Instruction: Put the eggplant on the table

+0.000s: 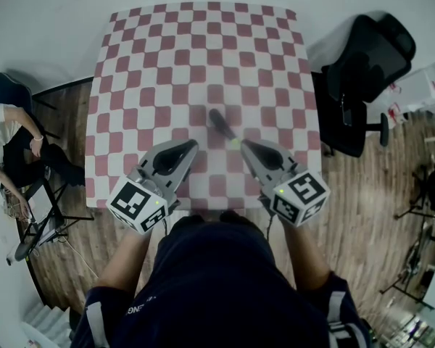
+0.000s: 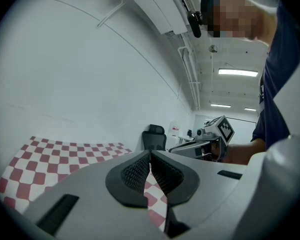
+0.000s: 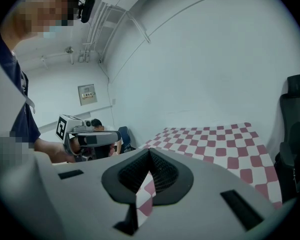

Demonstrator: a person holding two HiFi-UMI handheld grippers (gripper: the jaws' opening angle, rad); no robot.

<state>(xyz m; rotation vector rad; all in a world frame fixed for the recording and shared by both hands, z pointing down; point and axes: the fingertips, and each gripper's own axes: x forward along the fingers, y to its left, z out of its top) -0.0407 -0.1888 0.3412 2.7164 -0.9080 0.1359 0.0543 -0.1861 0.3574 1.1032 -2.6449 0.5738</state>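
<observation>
Lying blurred on table (image 1: 167, 49), eggplant (image 1: 221, 125) outline unclear; left gripper (image 1: 193, 144), right gripper (image 1: 244, 144) closed, empty.

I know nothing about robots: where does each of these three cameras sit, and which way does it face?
Head view: on the person's head, facing steeply down at the checkered table and eggplant; shows their torso, left gripper and right gripper.
Left gripper view: on the left gripper, facing along its shut jaws across the table; shows the person's arm and right gripper.
Right gripper view: on the right gripper, facing along its shut jaws; shows the left gripper.
Shared: all three see the table and office chair.
</observation>
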